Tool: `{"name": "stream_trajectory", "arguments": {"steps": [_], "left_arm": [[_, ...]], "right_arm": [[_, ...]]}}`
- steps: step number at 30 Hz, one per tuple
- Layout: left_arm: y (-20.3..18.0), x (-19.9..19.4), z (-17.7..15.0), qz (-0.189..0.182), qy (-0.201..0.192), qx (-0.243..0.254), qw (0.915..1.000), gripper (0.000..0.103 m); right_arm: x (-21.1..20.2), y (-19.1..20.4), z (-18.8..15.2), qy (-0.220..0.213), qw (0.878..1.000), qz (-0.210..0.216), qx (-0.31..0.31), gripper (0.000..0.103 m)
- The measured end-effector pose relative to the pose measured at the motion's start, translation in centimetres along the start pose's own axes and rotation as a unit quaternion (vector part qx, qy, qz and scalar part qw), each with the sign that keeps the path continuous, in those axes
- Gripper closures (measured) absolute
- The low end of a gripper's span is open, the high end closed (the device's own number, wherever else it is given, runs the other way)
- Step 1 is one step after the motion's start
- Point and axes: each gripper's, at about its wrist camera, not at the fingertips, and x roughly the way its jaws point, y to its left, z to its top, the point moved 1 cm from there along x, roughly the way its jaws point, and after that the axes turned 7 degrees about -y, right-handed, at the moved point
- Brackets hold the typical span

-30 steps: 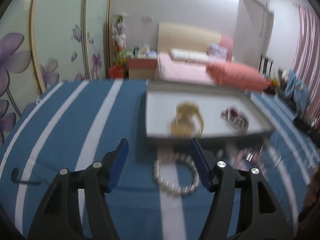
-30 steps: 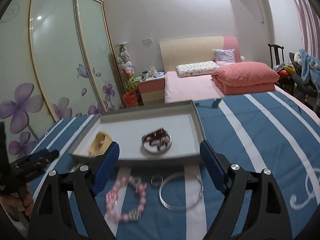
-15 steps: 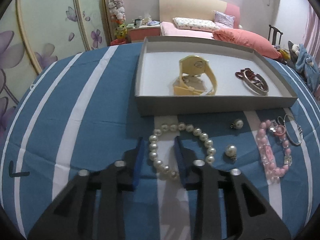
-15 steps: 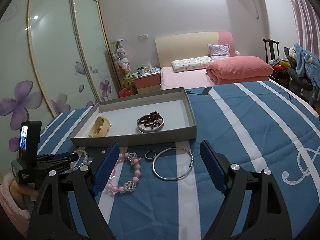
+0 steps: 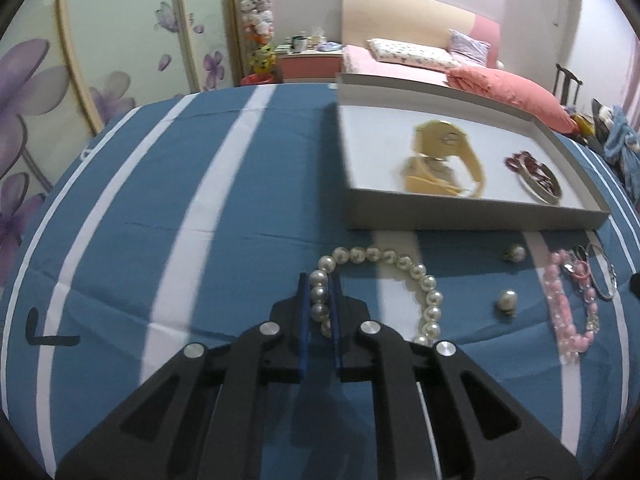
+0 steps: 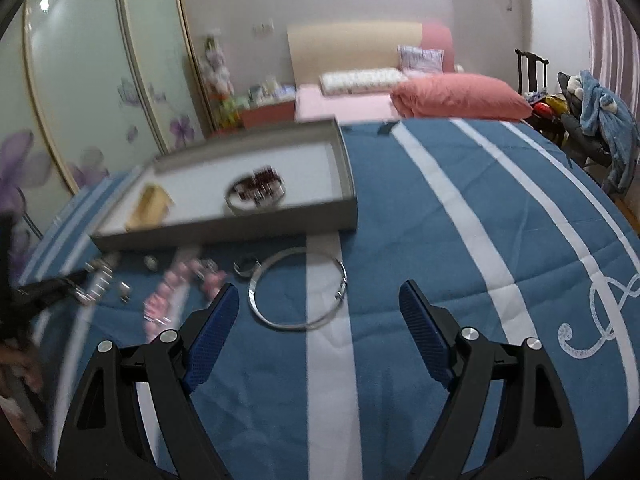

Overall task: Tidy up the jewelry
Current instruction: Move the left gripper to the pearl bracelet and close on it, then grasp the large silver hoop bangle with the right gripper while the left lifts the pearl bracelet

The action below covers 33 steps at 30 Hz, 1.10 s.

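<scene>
We see a home bedroom: a bed with pink pillow at upper centre, flower-painted wardrobe doors on the left.

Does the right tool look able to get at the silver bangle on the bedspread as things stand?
Probably yes. The right tool is open and the silver bangle lies flat on the striped bedspread just ahead of it, with nothing over it; only the small ring touches its edge.

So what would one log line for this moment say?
left gripper: shut on pearl bracelet | right gripper: open above silver bangle | tray: watch, bracelets
</scene>
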Motion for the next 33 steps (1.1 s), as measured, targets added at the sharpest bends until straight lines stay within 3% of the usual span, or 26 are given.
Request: {"name": "stream_trajectory", "arguments": {"steps": [5,12,20,21,23,33], "left_arm": [[1.1,-0.2,-0.1,0.001,0.0,-0.011,0.9999,0.093],[1.8,-0.1,-0.1,-0.004,0.0,-0.015,0.9999,0.093],[1.6,-0.1,0.0,-0.004,0.0,-0.015,0.9999,0.093],[1.7,-0.1,0.0,-0.004,0.0,-0.015,0.9999,0.093],[1.6,-0.1,0.0,-0.004,0.0,-0.015,0.9999,0.093],[1.5,-0.2,0.0,-0.004,0.0,-0.016,0.9999,0.092]], "right_arm": [[1.6,1.1,-0.2,0.033,0.999,0.007,-0.02,0.027],[3.8,1.7,0.0,0.071,0.997,0.002,-0.03,0.02],[4.9,2.8,0.5,0.082,0.995,-0.001,-0.06,0.015],[4.9,2.8,0.5,0.082,0.995,0.003,-0.062,0.016],[4.7,2.8,0.8,0.08,0.994,0.009,-0.067,0.03],[1.8,1.0,-0.6,0.062,0.998,0.011,-0.029,0.03]]}}
